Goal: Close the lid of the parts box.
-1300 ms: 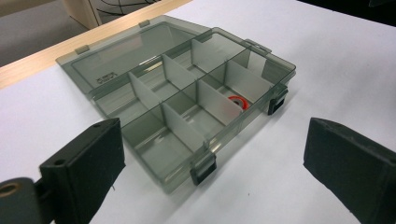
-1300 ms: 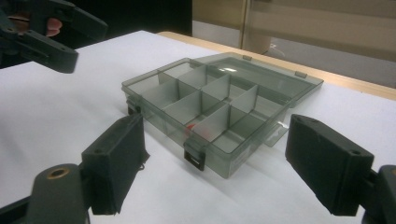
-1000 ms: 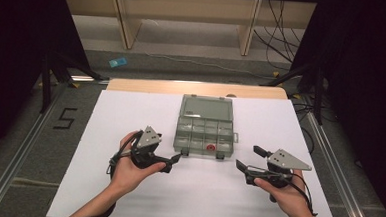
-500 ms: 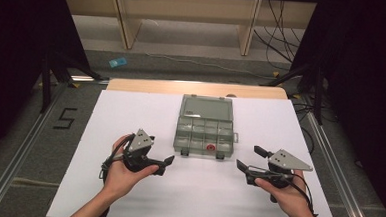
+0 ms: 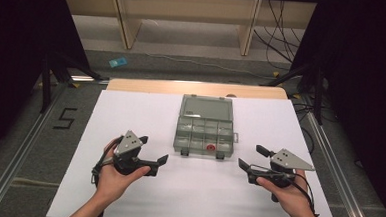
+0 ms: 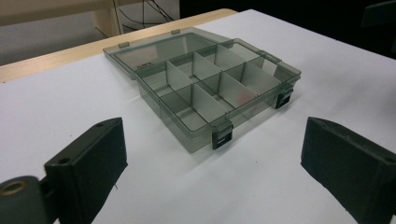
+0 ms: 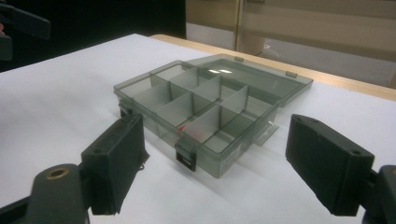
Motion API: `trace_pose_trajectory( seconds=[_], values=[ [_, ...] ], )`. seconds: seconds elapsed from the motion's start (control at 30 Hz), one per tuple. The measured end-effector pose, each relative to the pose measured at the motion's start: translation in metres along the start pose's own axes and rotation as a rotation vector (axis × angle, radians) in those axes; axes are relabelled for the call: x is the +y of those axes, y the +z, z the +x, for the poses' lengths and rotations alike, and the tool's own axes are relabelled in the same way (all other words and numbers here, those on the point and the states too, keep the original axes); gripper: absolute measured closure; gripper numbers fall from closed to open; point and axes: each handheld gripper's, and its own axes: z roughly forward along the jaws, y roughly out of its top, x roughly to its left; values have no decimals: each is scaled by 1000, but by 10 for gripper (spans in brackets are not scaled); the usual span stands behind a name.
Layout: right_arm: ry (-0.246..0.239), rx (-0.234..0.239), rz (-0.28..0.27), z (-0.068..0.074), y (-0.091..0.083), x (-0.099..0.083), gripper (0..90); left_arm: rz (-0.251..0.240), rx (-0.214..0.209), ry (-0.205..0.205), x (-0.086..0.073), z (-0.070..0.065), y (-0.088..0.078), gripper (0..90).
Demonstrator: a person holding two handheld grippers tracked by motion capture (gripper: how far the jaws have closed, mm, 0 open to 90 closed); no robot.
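A clear grey compartment box (image 5: 204, 134) lies in the middle of the white table, its lid (image 5: 207, 109) folded flat behind it. A small red piece (image 5: 210, 147) sits in a front compartment, and shows faintly through the dividers in the gripper views (image 6: 240, 96) (image 7: 187, 127). My left gripper (image 5: 153, 149) is held open to the front left of the box, nothing between its pads (image 6: 93, 154). To the front right, my right gripper (image 5: 252, 157) is also open and empty, its pads (image 7: 116, 158) aimed at the box's two black latches (image 7: 186, 158).
A white sheet (image 5: 131, 110) covers the table; a wooden edge (image 5: 147, 86) runs along its far side. Metal rails (image 5: 24, 144) flank the table. Beyond lie the floor, cables (image 5: 280, 38) and a small blue object (image 5: 117, 62).
My left gripper has drifted a little to the left and toward the near edge. The right gripper and the box have stayed put.
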Motion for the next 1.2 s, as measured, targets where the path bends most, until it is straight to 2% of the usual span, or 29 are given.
trace_pose_trajectory(
  seconds=[0.07,0.2,0.43,0.47,0.5,0.63,0.67,0.83,1.1,1.17,1.2],
  values=[
    [1,-1,-8,0,0,0,206,-8,3,6,-2,2,-5,65],
    [5,-5,0,-2,-1,0,207,-26,15,-17,-6,6,-18,67],
    [6,-10,-2,-2,-2,0,207,-26,27,-48,-12,5,-28,74],
    [9,-7,3,-2,-2,1,207,-33,18,-39,-13,4,-29,74],
    [11,-10,-9,-2,-2,0,207,-31,26,-51,-13,3,-29,75],
    [8,-15,-14,-2,-1,0,207,-38,11,-38,-13,3,-28,75],
    [8,-17,-1,-3,-2,0,207,-32,10,-35,-13,3,-29,75],
    [7,-18,-11,-1,-1,1,207,-34,10,-52,-15,6,-30,76],
    [8,-24,-3,-2,-3,0,207,-43,8,-41,-15,7,-29,76],
    [7,-24,-3,-2,-3,0,207,-42,12,-60,-15,7,-29,76],
    [11,-15,-14,-2,-2,0,207,-44,10,-53,-15,8,-28,76]
  ],
)
